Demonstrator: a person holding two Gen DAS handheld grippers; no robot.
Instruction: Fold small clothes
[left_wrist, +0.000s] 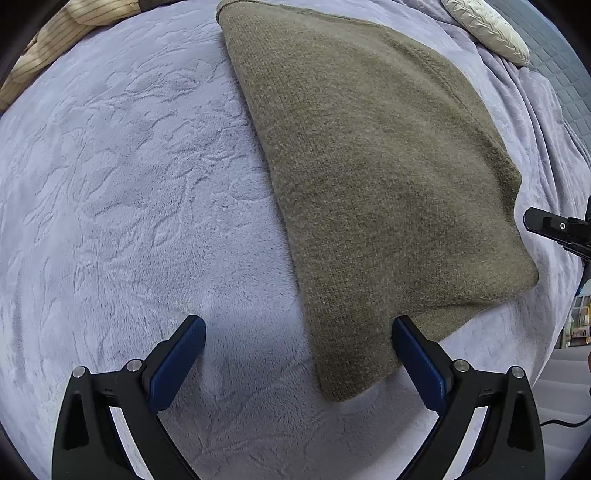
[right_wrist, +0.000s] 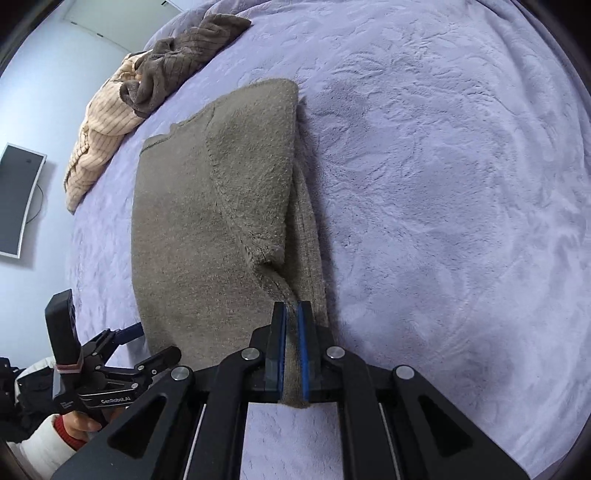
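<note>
An olive-brown knitted sweater (left_wrist: 369, 166) lies folded on a lavender fleece blanket (left_wrist: 129, 203). My left gripper (left_wrist: 299, 328) is open, its jaws wide apart just above the blanket at the sweater's near corner; the right finger (left_wrist: 417, 354) touches the sweater's edge. In the right wrist view the sweater (right_wrist: 192, 229) lies with one flap folded over. My right gripper (right_wrist: 291, 310) is shut on a pinched edge of the sweater at its near right corner. The left gripper also shows in the right wrist view (right_wrist: 129, 332), at the sweater's left edge.
A pile of beige and brown striped clothes (right_wrist: 122, 107) lies at the blanket's far left edge. A white pillow (left_wrist: 487, 26) rests at the far right. The blanket (right_wrist: 443, 184) spreads wide to the right. A monitor (right_wrist: 18, 199) hangs on the wall.
</note>
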